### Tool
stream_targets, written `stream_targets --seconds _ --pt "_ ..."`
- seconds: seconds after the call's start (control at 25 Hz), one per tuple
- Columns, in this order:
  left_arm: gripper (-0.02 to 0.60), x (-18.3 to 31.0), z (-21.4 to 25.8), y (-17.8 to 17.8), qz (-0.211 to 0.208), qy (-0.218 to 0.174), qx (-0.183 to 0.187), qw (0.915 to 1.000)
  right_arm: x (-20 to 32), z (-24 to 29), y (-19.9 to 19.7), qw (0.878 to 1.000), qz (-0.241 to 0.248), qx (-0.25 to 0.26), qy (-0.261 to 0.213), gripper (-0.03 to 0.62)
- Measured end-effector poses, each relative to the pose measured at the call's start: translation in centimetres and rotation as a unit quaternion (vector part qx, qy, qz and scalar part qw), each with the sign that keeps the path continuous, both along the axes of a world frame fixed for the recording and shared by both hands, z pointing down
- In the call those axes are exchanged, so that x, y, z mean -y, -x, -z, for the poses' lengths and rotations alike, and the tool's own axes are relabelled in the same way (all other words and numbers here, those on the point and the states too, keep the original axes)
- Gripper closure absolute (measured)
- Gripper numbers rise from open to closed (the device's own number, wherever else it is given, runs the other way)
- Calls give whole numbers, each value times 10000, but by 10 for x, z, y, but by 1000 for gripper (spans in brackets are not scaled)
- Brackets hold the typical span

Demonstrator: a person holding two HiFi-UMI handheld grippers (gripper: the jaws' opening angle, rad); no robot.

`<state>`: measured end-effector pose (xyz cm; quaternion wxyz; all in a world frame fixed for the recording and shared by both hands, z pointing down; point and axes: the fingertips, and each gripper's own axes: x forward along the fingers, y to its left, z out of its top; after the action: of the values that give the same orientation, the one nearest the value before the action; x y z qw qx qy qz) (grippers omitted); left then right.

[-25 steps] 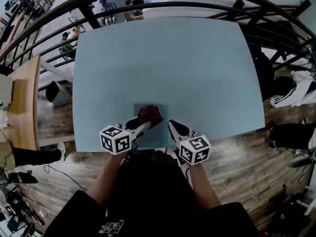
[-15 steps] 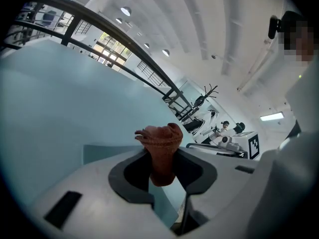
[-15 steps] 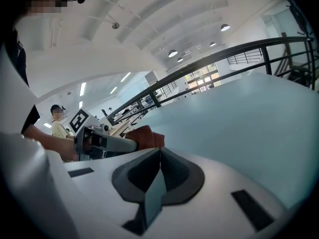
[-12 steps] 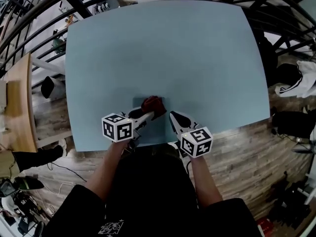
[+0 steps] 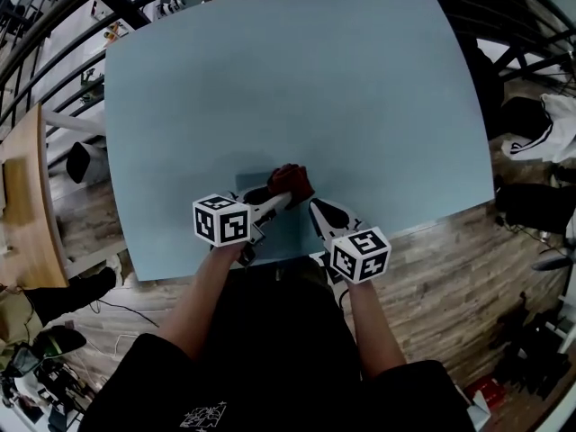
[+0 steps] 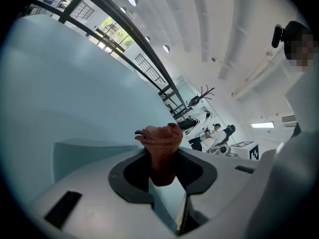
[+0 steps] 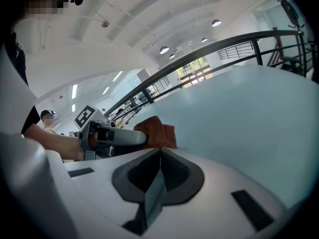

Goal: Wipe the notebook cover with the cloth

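Lying at the notebook's (image 5: 286,232) far edge, the cloth (image 5: 292,180) is pinched by the left gripper (image 5: 281,198). The right gripper (image 5: 316,208) is kept pressed together nearby.

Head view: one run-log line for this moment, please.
left hand-held gripper: shut on cloth | cloth: on notebook cover | right hand-held gripper: shut, at notebook's right edge

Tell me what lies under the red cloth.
The cloth, clamped in the left gripper, sits over the far end of the pale blue notebook on the table. The patch of cover beneath it is hidden.
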<state>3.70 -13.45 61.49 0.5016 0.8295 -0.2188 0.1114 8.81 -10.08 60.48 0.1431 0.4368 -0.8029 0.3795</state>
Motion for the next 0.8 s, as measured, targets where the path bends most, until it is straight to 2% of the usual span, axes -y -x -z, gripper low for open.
stream_targets --seconds 0.4,0.8 --pt "458 2 -27 -3 -114 379 230 9990 7 -7 -6 9998 -196 45 63 588" --pt "457 7 -30 17 72 491 296 9983 17 -15 6 9999 37 -52 155 588"
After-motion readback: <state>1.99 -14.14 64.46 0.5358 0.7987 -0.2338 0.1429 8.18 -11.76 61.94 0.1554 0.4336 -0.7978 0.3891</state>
